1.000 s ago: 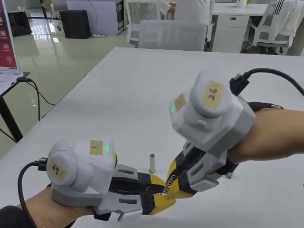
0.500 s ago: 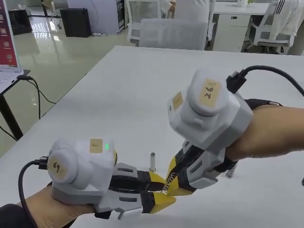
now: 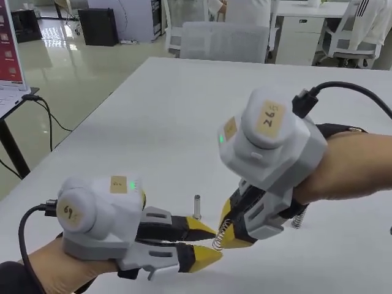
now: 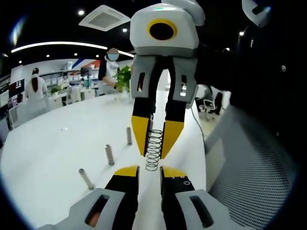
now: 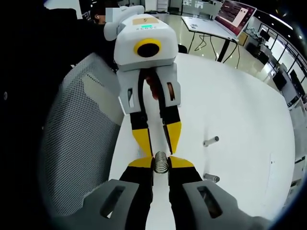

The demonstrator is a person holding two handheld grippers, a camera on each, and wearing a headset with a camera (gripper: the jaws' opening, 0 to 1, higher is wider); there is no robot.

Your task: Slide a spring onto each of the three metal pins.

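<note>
My right gripper (image 3: 229, 235) is shut on a small coil spring (image 3: 221, 233), which it holds just above the white table. In the right gripper view the spring (image 5: 161, 163) sits between my own yellow tips. The left gripper (image 3: 208, 243) faces it from the left with its jaws open, tips just short of the spring's lower end (image 4: 152, 160). A bare metal pin (image 3: 196, 207) stands upright just behind the two grippers. A pin wearing a spring (image 3: 298, 215) stands to the right, partly hidden by the right gripper. Three pins (image 4: 110, 155) line up in the left gripper view.
The white table (image 3: 153, 122) stretches away behind the pins. Beyond its far edge stand a mesh office chair (image 3: 223, 43) and desks. A cable (image 3: 343, 95) runs from the right gripper, and another cable (image 3: 24, 229) runs from the left one.
The left gripper has drawn back slightly to the left, away from the spring, and its jaws stand apart. The right gripper keeps its hold on the spring and has barely moved.
</note>
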